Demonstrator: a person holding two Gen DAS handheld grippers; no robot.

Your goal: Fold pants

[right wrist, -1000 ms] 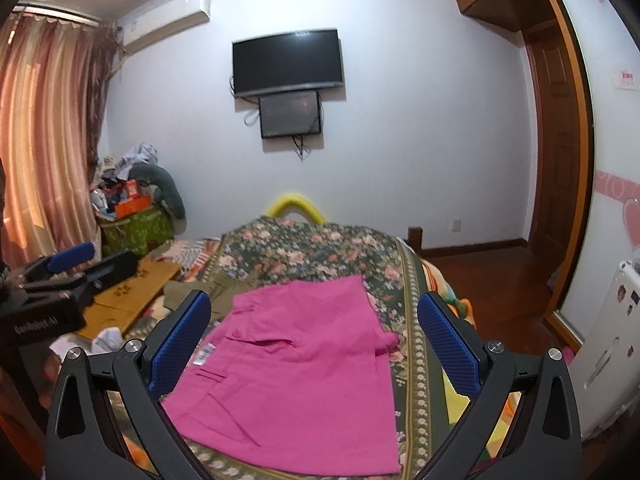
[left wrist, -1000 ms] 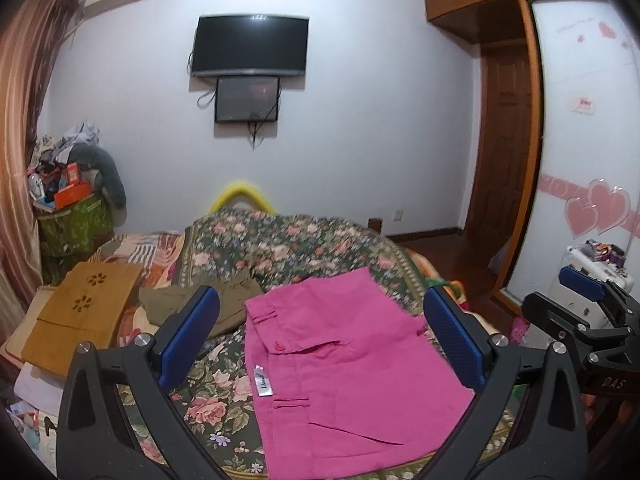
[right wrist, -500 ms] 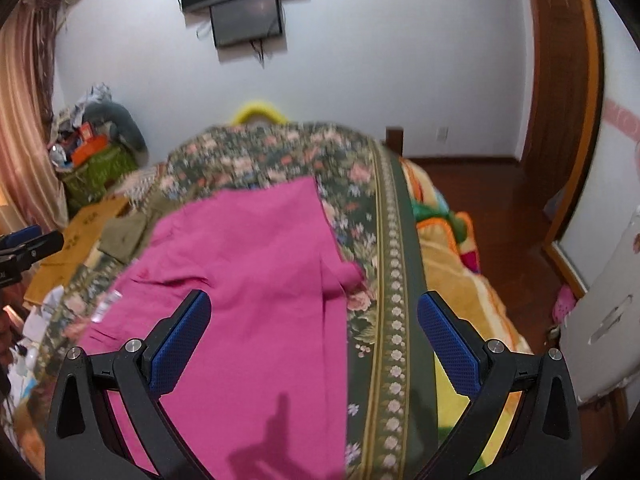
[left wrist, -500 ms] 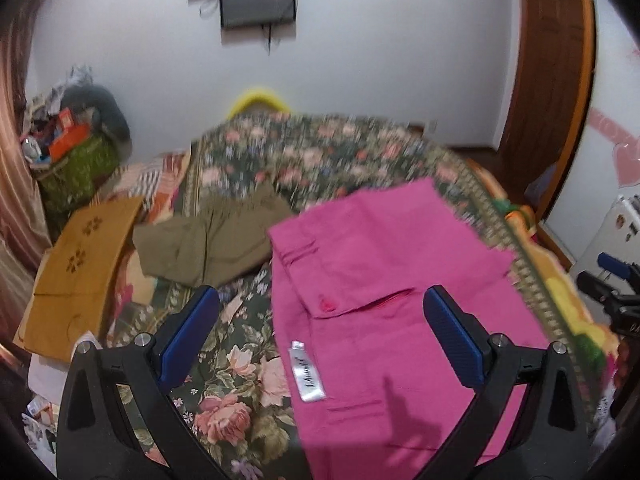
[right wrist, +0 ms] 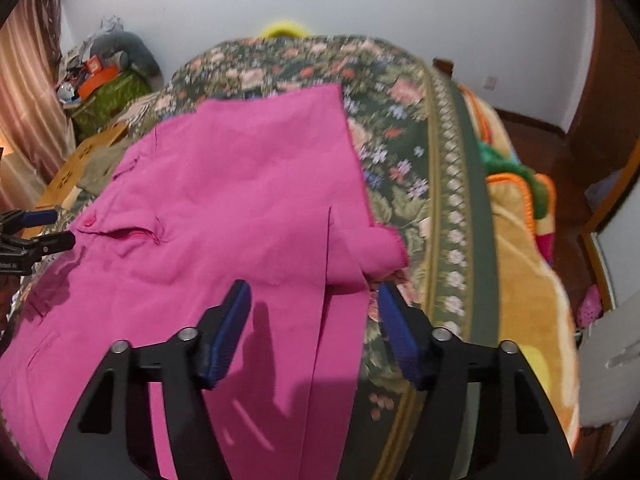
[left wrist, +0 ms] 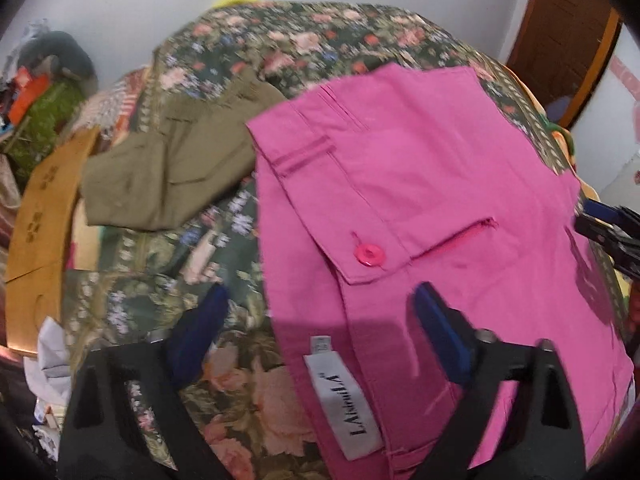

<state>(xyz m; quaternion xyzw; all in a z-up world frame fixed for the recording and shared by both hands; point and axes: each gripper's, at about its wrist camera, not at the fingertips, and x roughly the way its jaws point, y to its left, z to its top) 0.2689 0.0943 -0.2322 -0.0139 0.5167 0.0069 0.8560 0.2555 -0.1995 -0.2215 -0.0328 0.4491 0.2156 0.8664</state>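
Pink pants [left wrist: 432, 208] lie folded flat on the floral bed cover [left wrist: 168, 264], waistband toward me, with a pink button [left wrist: 370, 255] and a white label [left wrist: 346, 390]. My left gripper [left wrist: 320, 320] is open and hovers low over the waistband's left edge. In the right wrist view the pink pants [right wrist: 224, 208] fill the left and middle. My right gripper [right wrist: 314, 312] is open, low over the pants' right edge near a turned-up hem corner [right wrist: 384, 244]. Each gripper shows at the edge of the other's view: the right gripper [left wrist: 612, 232], the left gripper [right wrist: 32, 236].
Olive-green pants [left wrist: 172, 164] lie folded on the bed left of the pink ones. A tan cardboard piece [left wrist: 40, 216] sits at the bed's left side. An orange and green blanket [right wrist: 520, 240] hangs off the bed's right side. Clutter [right wrist: 104, 76] is piled by the curtain.
Both grippers have tilted down and moved closer to the pink pants, now just above the cloth. The right gripper's jaws have narrowed but stay open. The pants have not moved.
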